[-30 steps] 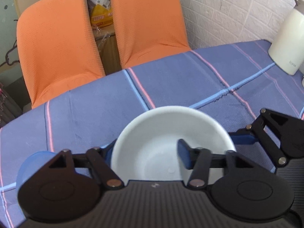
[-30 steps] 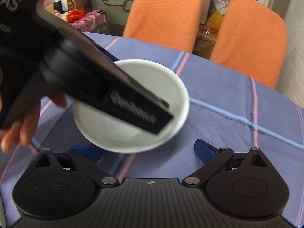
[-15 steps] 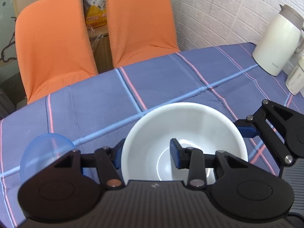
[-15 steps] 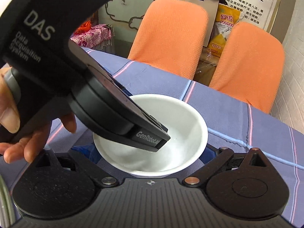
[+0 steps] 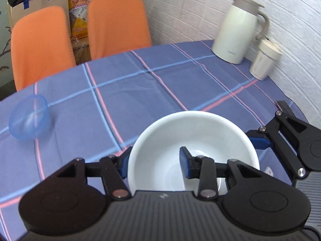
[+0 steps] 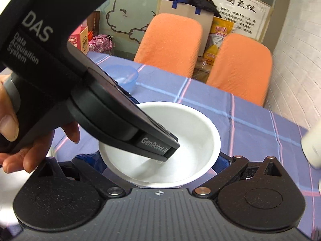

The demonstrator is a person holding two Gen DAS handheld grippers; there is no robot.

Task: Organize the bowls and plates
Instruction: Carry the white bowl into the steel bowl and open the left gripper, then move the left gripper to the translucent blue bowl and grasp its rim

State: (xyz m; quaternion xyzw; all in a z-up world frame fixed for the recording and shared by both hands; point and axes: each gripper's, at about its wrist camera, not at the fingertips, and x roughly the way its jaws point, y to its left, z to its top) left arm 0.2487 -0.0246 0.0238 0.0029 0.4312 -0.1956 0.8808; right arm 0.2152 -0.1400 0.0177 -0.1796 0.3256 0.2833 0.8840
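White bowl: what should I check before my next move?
1. Left hand-held gripper pinches the white bowl rim, one finger inside, one outside: ok.
2. Right hand-held gripper open, fingers either side of the bowl: ok.
3. Bowl interior empty: ok.
4. Bowl resting on the tablecloth or lifted: cannot tell.
5. Blue bowl apart from the white bowl: ok.
6. Jug and cup far off by the wall: ok.

On the table (image 5: 170, 84), the small bowl (image 5: 29, 118) lies far left of the big bowl (image 5: 192, 150); the jug (image 5: 238, 30) and the cup (image 5: 264, 60) stand behind it, to the right.
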